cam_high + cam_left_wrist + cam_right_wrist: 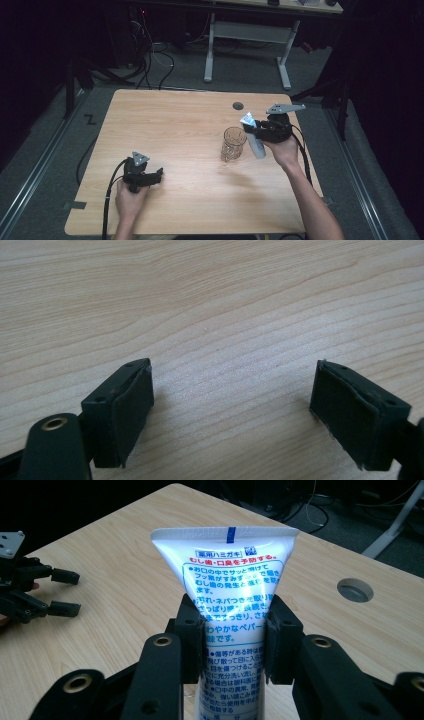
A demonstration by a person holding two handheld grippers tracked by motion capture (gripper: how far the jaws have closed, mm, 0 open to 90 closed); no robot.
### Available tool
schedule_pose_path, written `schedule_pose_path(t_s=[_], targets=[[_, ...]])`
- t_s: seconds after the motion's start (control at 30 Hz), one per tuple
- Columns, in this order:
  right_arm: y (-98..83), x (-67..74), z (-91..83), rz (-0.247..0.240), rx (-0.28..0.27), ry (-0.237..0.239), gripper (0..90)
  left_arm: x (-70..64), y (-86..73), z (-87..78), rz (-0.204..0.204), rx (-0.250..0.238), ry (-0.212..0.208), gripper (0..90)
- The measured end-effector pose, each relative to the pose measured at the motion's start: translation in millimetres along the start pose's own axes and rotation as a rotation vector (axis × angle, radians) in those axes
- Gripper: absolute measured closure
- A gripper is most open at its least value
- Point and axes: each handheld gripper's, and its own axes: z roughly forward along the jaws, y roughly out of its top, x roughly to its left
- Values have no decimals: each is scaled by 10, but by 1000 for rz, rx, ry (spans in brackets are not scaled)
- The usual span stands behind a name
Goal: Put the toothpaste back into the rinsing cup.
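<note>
- High view: my right tongs [256, 131] hold the tube [255, 140] tilted, just beside the glass [233, 143] on the right half of the tabletop [175, 125]. The tube's lower end hangs near the glass wall; I judge that a careless swing could knock the glass over, since it is light and stands free.
- High view: my left tongs [159, 173] rest near the front left edge, well apart from the glass, so they cannot steady it if it tips.
- Left gripper view: my left tongs [230, 410] stand spread wide over bare wood, grasping nothing. The risk here is only idleness; to brace the glass they would have to cross the tabletop first.
- Right gripper view: my right tongs [234, 630] are clenched on the tube [227, 580] around its middle, crimped end up, pads [192, 630] pressing both sides. The tube is soft and glossy, so I think it may slide or twist in the grip, and squeezing harder could force paste toward the cap. Its lower end is hidden below the jaws, so I cannot aim it at the glass from this view and could catch the rim.
</note>
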Motion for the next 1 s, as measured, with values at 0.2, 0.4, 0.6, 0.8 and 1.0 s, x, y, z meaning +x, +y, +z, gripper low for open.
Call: schedule_pose_path(t_s=[0.2,0.4,0.6,0.8,1.0], targets=[[61,12,34,-2,-11,2,665,0,0,0,0,0,0,176],[116,36,60,-9,-26,5,665,0,0,0,0,0,0,176],[154,42,81,-8,-39,7,664,0,0,0,0,0,0,176],[174,45,107,-10,-46,4,664,0,0,0,0,0,0,176],[216,52,137,-11,-50,0,664,0,0,0,0,0,0,175]])
